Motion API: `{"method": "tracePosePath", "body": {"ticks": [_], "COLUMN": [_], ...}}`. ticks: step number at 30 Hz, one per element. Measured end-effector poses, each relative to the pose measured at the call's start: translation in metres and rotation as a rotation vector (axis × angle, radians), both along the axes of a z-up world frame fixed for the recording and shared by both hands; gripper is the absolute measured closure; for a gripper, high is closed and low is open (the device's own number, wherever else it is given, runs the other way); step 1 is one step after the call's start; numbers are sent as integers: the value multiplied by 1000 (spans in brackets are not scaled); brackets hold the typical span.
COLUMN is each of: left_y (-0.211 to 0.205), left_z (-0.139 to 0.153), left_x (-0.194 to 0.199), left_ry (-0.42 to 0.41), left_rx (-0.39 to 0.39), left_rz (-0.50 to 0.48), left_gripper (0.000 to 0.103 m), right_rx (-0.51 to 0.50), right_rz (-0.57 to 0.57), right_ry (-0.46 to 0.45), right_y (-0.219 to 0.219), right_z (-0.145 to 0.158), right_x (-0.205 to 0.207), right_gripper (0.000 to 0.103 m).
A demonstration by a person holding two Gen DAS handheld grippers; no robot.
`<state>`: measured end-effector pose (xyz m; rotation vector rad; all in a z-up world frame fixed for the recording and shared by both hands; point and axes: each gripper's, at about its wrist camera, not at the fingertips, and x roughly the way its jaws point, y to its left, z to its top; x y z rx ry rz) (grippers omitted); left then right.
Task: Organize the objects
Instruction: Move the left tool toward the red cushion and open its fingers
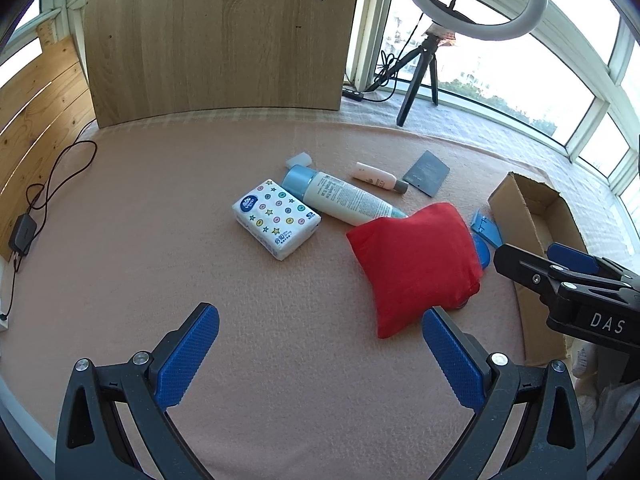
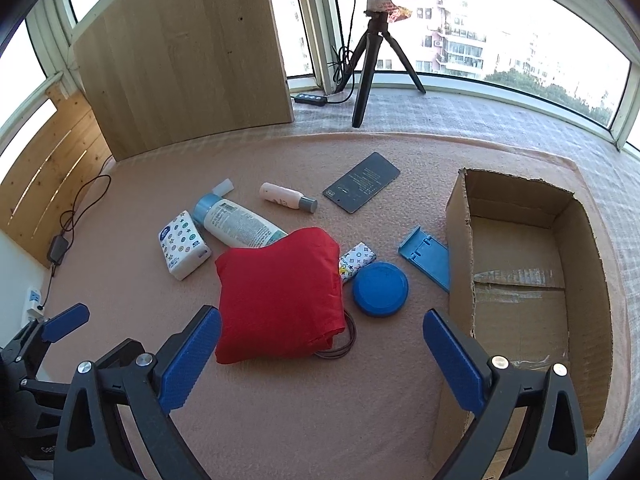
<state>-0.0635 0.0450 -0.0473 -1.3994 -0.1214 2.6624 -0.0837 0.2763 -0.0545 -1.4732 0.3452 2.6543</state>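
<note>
Both grippers, left gripper [image 1: 320,356] and right gripper [image 2: 322,358], spread wide, empty, above soft red pouch [image 2: 280,292].

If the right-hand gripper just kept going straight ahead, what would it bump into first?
Most likely the red pouch, lying just ahead of the open right gripper, slightly left of centre. The blue round lid sits beside it. Depth is uncertain.

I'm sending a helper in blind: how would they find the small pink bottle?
Start at the cardboard box and look left past the dark card. The small bottle lies there alone, pale pink with a grey cap, far smaller than the big white bottle.
</note>
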Motion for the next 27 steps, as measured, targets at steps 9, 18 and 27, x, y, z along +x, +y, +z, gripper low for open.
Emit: {"method": "tracePosePath", "body": {"ticks": [9, 18, 27], "left_y": [5, 10, 16], "left_z": [-20, -39, -65], "left_x": [-22, -34, -57], "left_ry": [-51, -93, -197], "left_rx": [42, 66, 212], "left_rz": [-17, -36, -73], "left_gripper": [2, 5, 23], "right_rx": [-18, -49, -158], "right_rz": [31, 55, 36], "right_ry": [-45, -90, -151], "right_y": [5, 4, 17], "right_z": [-15, -30, -50], "right_x": [-25, -39, -58], "right_gripper": [19, 28, 39]}}
